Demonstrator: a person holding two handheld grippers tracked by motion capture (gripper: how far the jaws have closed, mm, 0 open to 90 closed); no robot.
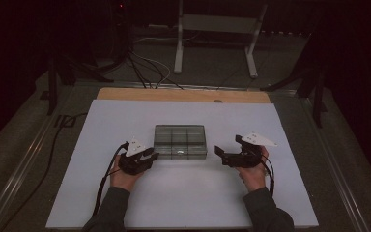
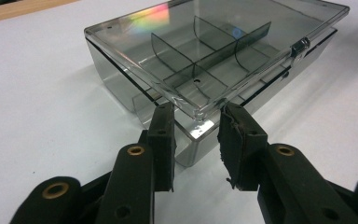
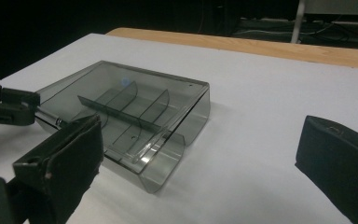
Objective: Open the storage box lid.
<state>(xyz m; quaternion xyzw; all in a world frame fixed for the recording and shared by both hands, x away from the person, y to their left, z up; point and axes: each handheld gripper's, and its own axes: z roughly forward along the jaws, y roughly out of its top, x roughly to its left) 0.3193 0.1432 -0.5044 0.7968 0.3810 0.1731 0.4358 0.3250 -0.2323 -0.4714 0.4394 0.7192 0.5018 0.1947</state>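
The box lies mid-surface, long axis left-right, its near-left corner between the half-closed left tongs, which grip nothing yet, while the empty, wide-open right tongs wait just right of it.

— How is the light in the high view?

— Dim. The white table sheet is the brightest surface and everything beyond it sinks into near-black. The whole picture is soft and a little grainy.

— And the left gripper view?

— Much brighter and sharper. The clear box carries a rainbow glare on its lid near the far edge and a bright glint at its near corner. It throws a soft shadow to its left.

— The right gripper view?

— The sheet is bright, the background black. The near black jaws are blurred, out of focus, and the box shows a small bluish reflection.
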